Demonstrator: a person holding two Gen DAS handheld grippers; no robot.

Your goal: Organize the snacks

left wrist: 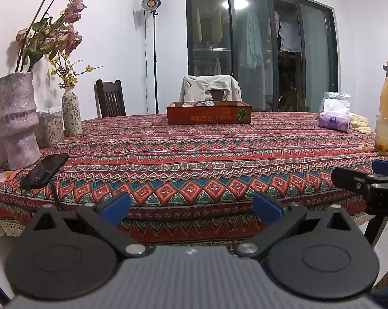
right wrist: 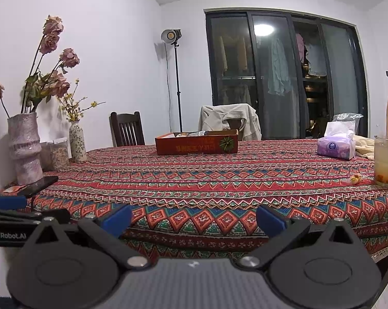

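Left wrist view first: the left gripper [left wrist: 191, 209] hangs at the near edge of the table [left wrist: 194, 154], blue-padded jaws spread wide with nothing between them. Straight ahead, well apart at the far side of the patterned cloth, sits the red cardboard box [left wrist: 209, 114], with a few wrapped snacks [left wrist: 199, 103] showing above its rim. At the near left a dark phone [left wrist: 44, 171] lies beside a tall pink vase [left wrist: 15, 121].

Over to the right wrist view: the right gripper [right wrist: 194, 221] is also gaping, holding nothing, and hovers by the near edge. The box lies far ahead and a touch left of it. One small wrapped candy [right wrist: 354, 179] lies alone on the cloth to the right, just beside a glass of pale drink [right wrist: 385, 163], with a purple tissue pack [right wrist: 336, 149] farther back.
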